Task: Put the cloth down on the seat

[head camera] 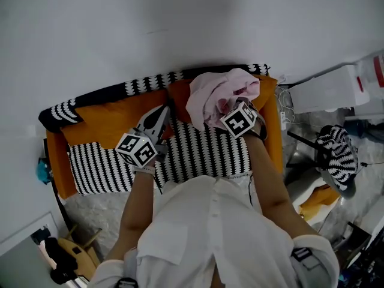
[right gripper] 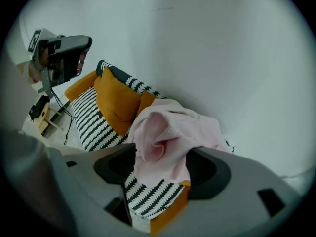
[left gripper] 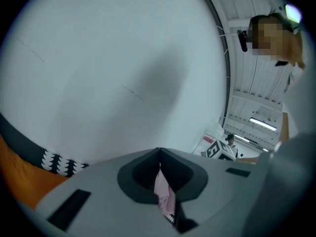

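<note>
A crumpled pink cloth (head camera: 213, 92) lies bunched at the right end of the sofa, against the orange back cushion (head camera: 102, 122) and over the black-and-white striped seat (head camera: 198, 152). My right gripper (head camera: 231, 108) is right at the cloth. In the right gripper view its jaws (right gripper: 160, 167) stand wide, with the cloth (right gripper: 168, 132) bulging between them and no pad visibly pressing it. My left gripper (head camera: 159, 120) hovers over the seat just left of the cloth. Its jaws (left gripper: 159, 154) are closed together; a thin pink sliver shows in the slit, and I cannot tell what it is.
A white wall (head camera: 180, 17) rises behind the sofa. A white box (head camera: 327, 89) stands to the right. A striped bundle (head camera: 339, 152) and an orange cushion (head camera: 318, 197) lie on the floor beside the sofa. Small gear (head camera: 66, 257) sits at the lower left.
</note>
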### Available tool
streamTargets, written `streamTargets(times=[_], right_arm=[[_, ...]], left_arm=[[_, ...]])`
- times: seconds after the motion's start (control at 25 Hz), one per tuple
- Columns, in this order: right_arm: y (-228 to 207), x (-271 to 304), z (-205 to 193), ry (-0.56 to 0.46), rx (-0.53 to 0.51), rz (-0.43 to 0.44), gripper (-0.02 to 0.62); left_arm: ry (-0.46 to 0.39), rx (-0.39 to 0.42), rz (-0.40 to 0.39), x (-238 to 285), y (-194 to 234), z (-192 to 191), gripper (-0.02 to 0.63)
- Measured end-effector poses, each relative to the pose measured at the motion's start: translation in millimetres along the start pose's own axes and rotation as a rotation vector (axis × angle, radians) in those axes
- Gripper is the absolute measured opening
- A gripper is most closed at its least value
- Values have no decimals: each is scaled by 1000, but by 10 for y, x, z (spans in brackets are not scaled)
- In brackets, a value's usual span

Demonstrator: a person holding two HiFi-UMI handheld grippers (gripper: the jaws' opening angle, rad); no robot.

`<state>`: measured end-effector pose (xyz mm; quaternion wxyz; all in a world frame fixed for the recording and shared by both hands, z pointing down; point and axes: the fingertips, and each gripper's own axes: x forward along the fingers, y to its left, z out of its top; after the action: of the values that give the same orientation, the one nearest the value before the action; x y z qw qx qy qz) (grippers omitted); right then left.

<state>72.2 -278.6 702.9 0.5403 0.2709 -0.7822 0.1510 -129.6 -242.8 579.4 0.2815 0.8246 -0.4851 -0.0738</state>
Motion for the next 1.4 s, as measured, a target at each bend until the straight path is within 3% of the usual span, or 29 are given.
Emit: streamTargets(times=[0.4,0.52,0.68,0.96,1.4], right_arm=[[75,-247,-73,-19,-68,-27,310],[84,-403,40,-83,-87,-43,310],[124,-586,203,-234,-28,-26,290],[190,-724,101,-356,97,-3,270],[130,-1142,6,-639,300,6,146]], left_arm=[[2,7,-25,31,-93,0,17],[-4,14,-29,14,-131,35,17],[-17,22,-30,-33,-177,84,17],[-23,30,-24,-143,-244,104,17],[-33,51,-49,-232,-424,148,17]])
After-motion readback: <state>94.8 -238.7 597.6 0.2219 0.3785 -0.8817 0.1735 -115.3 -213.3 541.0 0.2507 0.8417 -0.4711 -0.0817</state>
